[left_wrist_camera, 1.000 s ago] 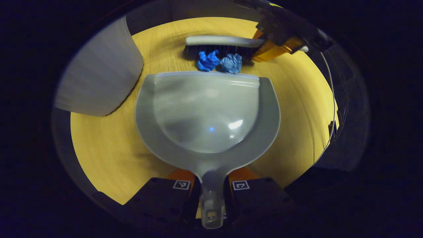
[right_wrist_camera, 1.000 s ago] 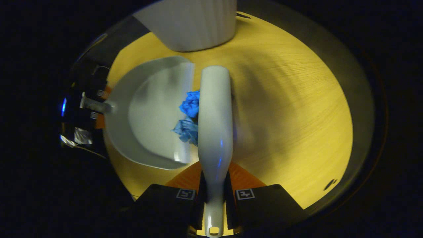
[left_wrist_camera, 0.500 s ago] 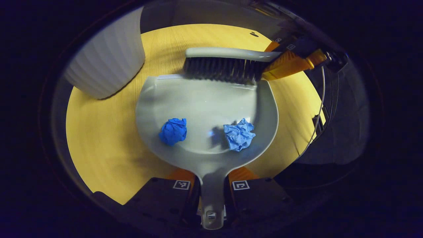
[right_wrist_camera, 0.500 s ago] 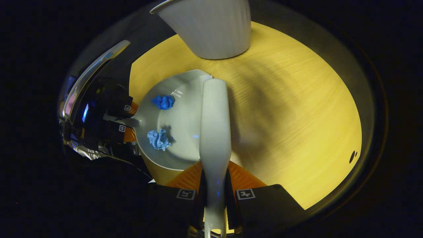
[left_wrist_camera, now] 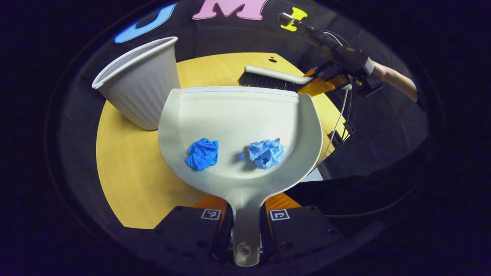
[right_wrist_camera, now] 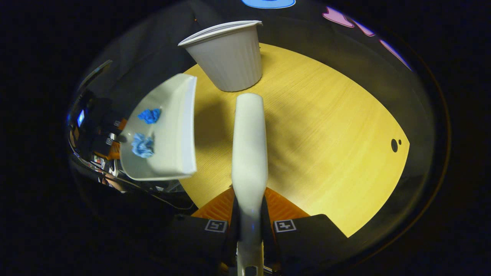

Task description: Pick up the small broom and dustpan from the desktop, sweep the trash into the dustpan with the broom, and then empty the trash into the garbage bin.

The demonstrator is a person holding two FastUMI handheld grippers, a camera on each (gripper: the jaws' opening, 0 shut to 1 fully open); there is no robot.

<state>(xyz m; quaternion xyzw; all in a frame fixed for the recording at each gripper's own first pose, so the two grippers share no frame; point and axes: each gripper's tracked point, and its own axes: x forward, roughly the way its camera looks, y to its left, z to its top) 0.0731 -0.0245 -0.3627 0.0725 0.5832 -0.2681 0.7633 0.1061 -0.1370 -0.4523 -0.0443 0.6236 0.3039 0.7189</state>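
Sweeping looks done: both paper wads (left_wrist_camera: 234, 153) lie in dustpan (left_wrist_camera: 239, 115), left tongs (left_wrist_camera: 245, 230) pinching its handle, right tongs (right_wrist_camera: 250, 226) pinching broom (right_wrist_camera: 249, 153); emptying into bin (left_wrist_camera: 144, 92) remains.

Dim booth, light from above falls mostly on the yellow surface (right_wrist_camera: 326, 126); surroundings go near black. Strong fisheye: surface edge curves, things at the rim bend & stretch. Soft shadow beside the broom (right_wrist_camera: 249, 149) in right gripper view, darker shadow under the dustpan (left_wrist_camera: 238, 115). Small blue glint in the pan. Both views sharp, no motion blur; edges murky w/ some noise.
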